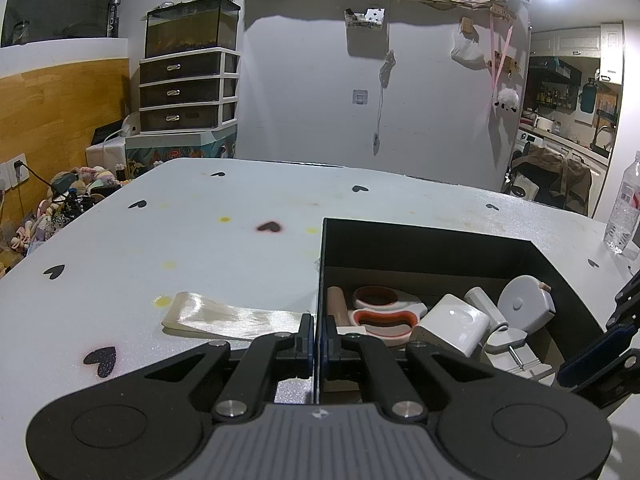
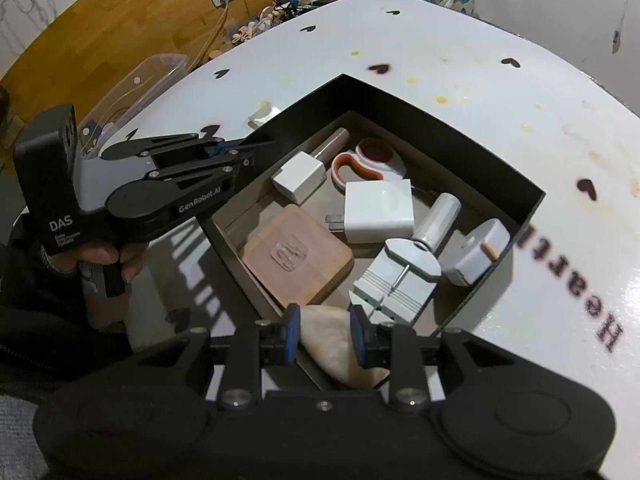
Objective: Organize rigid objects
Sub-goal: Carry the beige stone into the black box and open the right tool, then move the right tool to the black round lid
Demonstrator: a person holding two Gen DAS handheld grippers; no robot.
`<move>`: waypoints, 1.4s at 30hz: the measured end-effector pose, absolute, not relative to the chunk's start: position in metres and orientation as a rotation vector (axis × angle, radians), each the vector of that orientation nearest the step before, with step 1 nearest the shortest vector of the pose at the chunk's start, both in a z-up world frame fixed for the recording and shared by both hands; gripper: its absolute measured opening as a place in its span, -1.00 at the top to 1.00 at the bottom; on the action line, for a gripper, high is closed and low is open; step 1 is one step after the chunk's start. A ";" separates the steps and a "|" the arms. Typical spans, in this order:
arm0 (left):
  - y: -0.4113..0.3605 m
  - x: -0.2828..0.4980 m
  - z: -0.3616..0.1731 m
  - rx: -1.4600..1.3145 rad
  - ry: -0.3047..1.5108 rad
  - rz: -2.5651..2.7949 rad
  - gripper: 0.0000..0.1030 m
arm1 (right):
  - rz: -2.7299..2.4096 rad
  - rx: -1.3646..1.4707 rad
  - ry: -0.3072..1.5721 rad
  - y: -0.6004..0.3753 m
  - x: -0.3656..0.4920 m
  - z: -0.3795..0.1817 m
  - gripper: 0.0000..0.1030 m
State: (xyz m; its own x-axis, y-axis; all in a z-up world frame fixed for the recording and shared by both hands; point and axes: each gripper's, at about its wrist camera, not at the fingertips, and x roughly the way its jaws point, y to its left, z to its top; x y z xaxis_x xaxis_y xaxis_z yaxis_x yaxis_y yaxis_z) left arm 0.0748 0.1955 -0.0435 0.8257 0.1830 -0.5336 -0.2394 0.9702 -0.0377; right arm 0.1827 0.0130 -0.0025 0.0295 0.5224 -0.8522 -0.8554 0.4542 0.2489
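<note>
A black open box (image 2: 472,148) stands on the white table. Inside lie a wooden block (image 2: 296,256), two white chargers (image 2: 378,212), a grey tool (image 2: 396,280), a round grey tape measure (image 2: 476,256) and orange-and-white scissors (image 2: 356,168). My left gripper (image 1: 318,336) is shut on the box's left wall (image 1: 320,264); from the right wrist view the left gripper (image 2: 240,148) shows pinching that wall. Over the box's near corner, my right gripper (image 2: 325,334) is shut on a cream wedge-shaped piece (image 2: 332,356).
A cream satin strip (image 1: 232,316) lies on the table left of the box. A water bottle (image 1: 624,208) stands at the far right edge. A clear plastic tray (image 2: 148,80) hangs off the table's left side. A hand (image 2: 104,256) grips the left handle.
</note>
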 end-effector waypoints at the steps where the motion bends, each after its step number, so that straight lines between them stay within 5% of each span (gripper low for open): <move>1: 0.195 0.075 -0.043 -0.104 0.556 0.225 0.94 | 1.100 -0.373 1.091 0.012 0.183 -0.001 0.43; 13: 0.195 0.075 -0.044 -0.104 0.556 0.225 0.94 | 1.074 -0.276 0.974 -0.013 0.175 0.021 -0.03; 21: 0.195 0.075 -0.044 -0.105 0.556 0.225 0.94 | 0.934 -0.148 0.805 -0.052 0.178 0.036 -0.76; 42: 0.197 0.075 -0.044 -0.107 0.554 0.226 0.94 | 0.192 0.056 0.695 -0.193 0.206 -0.027 -0.88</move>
State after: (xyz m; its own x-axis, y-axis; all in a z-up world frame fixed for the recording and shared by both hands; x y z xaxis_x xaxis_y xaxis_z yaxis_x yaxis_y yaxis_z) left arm 0.0753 0.1972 -0.0440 0.8263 0.1834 -0.5325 -0.2411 0.9697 -0.0402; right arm 0.2064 -0.1928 -0.0274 0.7511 0.1941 -0.6311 -0.1567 0.9809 0.1151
